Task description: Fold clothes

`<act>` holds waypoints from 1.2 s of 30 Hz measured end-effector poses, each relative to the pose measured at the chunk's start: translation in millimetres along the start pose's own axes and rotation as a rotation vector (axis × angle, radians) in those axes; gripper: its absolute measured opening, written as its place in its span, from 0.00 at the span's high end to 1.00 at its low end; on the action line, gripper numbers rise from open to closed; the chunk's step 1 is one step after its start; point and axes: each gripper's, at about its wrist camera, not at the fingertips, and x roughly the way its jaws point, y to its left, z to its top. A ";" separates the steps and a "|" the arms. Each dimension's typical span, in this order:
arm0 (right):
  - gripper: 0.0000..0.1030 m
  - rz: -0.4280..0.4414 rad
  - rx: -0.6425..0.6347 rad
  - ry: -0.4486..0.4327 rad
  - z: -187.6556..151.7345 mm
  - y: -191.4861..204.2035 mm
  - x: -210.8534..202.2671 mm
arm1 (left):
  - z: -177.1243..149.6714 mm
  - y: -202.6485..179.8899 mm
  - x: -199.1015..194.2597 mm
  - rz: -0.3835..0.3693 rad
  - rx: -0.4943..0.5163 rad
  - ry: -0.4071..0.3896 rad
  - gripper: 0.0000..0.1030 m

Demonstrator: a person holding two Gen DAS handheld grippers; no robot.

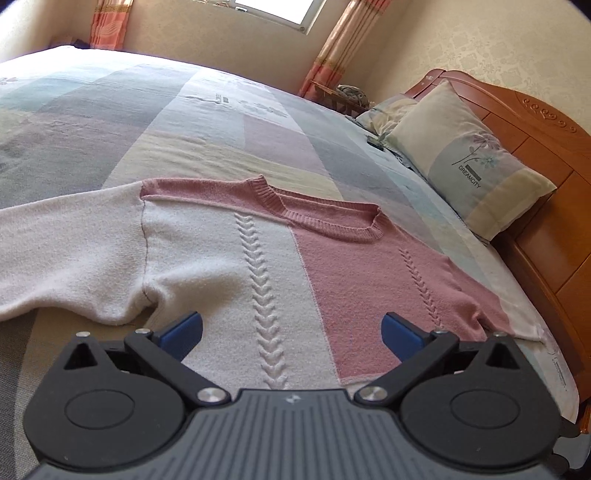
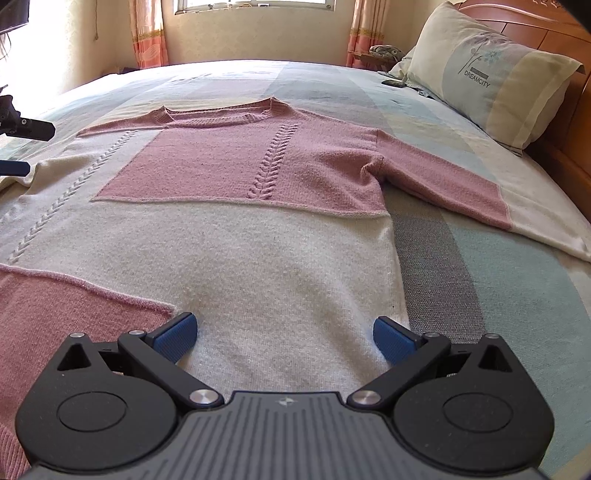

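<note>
A pink and cream knitted sweater [image 2: 236,206] with cable-stitch columns and a ribbed round collar lay spread flat, front up, on the bed, its sleeves stretched out to either side. The left gripper [image 1: 291,332] hung low over the cream and pink chest panels, its blue ribbed fingers [image 1: 183,334] released and spread wide, grasping nothing. The right gripper [image 2: 284,338] hung over the cream lower body near the hem, its blue fingers [image 2: 393,341] likewise wide apart and empty; whether either pair brushed the knit could not be told. Beneath the sweater lay a pastel patchwork bedspread [image 2: 480,266] in grey, green and lilac blocks. A cream and blue pillow printed "DREAMCITY" [image 2: 484,70] leaned against the carved orange wooden headboard [image 1: 546,147]. Peach curtains [image 1: 347,44] flanked a bright window [image 1: 277,11] in the pale patterned wall.
</note>
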 end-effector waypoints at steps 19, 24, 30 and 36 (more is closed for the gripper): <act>0.00 0.017 -0.018 0.061 5.1 2.1 -2.3 | 32.3 83.0 -20.2 0.122 -0.226 -0.032 0.01; 0.00 0.020 -0.008 0.062 6.3 1.5 -0.2 | 18.5 107.2 -1.7 0.142 -0.259 0.018 0.06; 0.00 0.027 -0.007 0.063 6.3 0.7 0.2 | 17.3 138.4 -36.6 0.061 -0.352 0.000 0.10; 0.00 0.023 -0.011 0.059 5.5 1.3 0.4 | 27.7 168.1 -52.6 0.153 -0.394 -0.048 0.05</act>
